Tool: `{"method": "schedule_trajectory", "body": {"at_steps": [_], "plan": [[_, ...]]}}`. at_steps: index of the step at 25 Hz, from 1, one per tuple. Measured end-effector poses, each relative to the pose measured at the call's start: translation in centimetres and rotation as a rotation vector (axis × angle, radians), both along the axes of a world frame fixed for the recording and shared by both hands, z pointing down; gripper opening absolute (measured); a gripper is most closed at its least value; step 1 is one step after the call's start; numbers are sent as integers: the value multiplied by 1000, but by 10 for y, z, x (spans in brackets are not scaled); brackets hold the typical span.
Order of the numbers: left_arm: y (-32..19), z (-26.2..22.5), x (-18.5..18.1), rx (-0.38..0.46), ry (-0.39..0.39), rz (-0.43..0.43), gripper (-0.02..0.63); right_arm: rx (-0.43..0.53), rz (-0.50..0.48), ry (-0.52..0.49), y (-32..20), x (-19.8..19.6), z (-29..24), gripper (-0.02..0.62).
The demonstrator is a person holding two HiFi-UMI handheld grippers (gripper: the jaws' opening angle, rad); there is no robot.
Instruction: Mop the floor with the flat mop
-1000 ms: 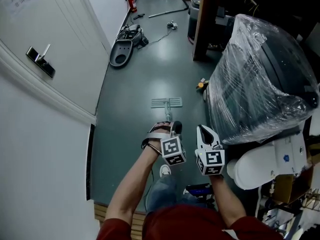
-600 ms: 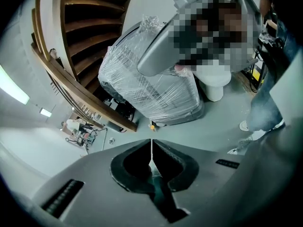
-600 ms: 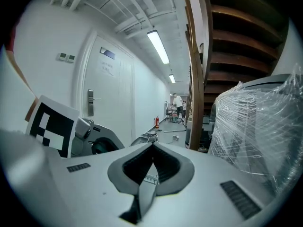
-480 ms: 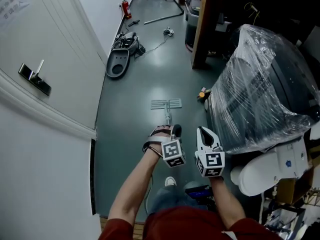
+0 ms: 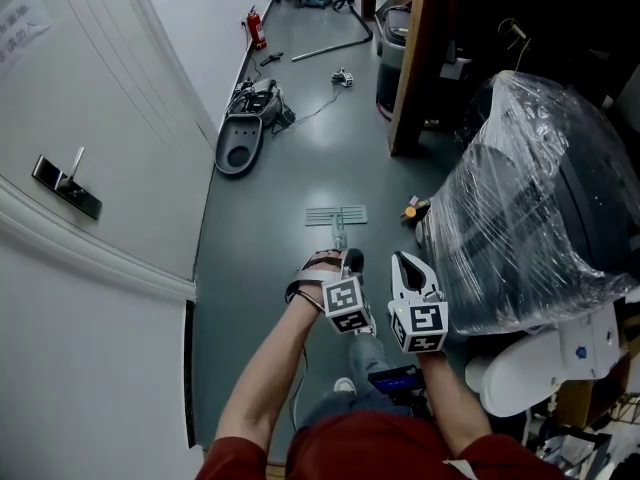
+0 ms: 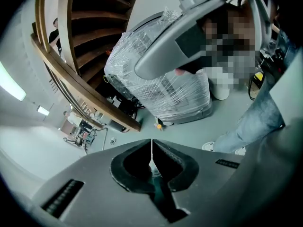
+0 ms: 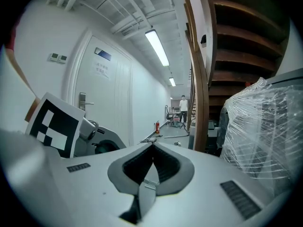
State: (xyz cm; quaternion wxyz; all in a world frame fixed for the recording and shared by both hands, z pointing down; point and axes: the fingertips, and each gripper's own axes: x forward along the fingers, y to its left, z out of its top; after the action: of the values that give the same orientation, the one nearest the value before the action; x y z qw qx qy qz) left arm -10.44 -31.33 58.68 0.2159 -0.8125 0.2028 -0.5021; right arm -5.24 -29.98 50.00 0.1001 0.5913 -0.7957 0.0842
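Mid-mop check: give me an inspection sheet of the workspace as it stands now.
Surface: grey-green floor, smooth.
Job's things: flat mop head lies flat on the floor ahead; mop handle rises to the grippers.
Clutter: dark oval shell by the wall, metal rod, small orange item.
Grippers: left gripper shut on mop handle; right gripper shut on it too.
Cables: thin lead runs from the shell.
Surroundings: white door left, plastic-wrapped load right, wooden post, red extinguisher.

Mop head [image 5: 336, 215] on grey floor [image 5: 290, 168]
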Motion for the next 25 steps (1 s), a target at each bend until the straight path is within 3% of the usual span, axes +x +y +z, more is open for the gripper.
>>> {"method": "schedule_trajectory", "body": {"at_steps": [9, 25], "plan": [[-101, -5, 28, -2, -24, 0, 9, -1, -19, -25, -109, 24, -5, 17], [-238, -8, 66, -9, -30, -55, 8, -10, -48, -54, -245, 70, 5, 17]]}}
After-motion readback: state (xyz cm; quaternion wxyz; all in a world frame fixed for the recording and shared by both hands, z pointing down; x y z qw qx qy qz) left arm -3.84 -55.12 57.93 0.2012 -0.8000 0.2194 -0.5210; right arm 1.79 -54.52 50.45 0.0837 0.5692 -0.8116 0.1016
